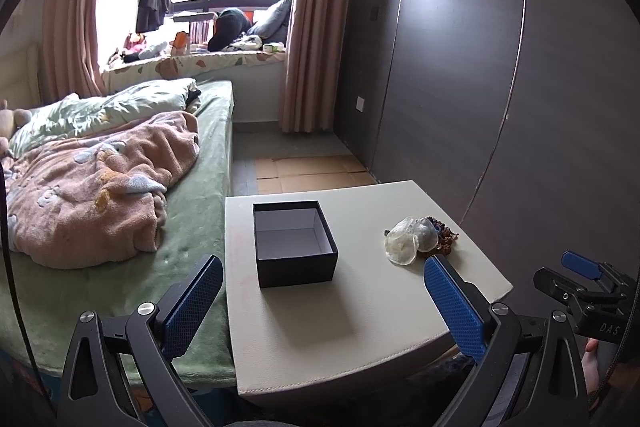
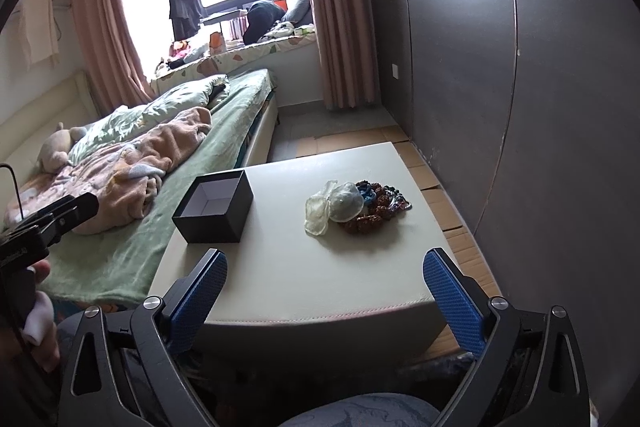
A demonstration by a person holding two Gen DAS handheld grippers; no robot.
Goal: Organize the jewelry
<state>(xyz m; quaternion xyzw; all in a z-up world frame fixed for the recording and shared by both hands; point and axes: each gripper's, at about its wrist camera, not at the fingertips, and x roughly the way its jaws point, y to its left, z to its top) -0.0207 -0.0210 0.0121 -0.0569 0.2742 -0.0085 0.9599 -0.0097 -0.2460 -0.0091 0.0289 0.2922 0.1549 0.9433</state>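
An open black box (image 1: 295, 243) (image 2: 214, 206) with a pale lining stands empty on the cream stool top (image 1: 360, 307) (image 2: 300, 279), on its left side. To its right lies a heap of brown and blue bead jewelry (image 2: 376, 205) (image 1: 442, 237) with clear plastic pouches (image 2: 334, 207) (image 1: 410, 239) resting on it. My left gripper (image 1: 324, 301) is open, hovering near the stool's front edge, nothing between its blue pads. My right gripper (image 2: 326, 293) is also open and empty, in front of the stool, short of the jewelry. The right gripper shows at the right edge of the left wrist view (image 1: 584, 279).
A bed (image 1: 120, 227) with a green sheet and a pink blanket (image 2: 132, 167) runs along the stool's left side. A dark wardrobe wall (image 1: 500, 87) stands on the right. Flattened cardboard (image 2: 448, 211) covers the floor between stool and wardrobe. A hand (image 2: 40, 311) holds the left gripper's handle.
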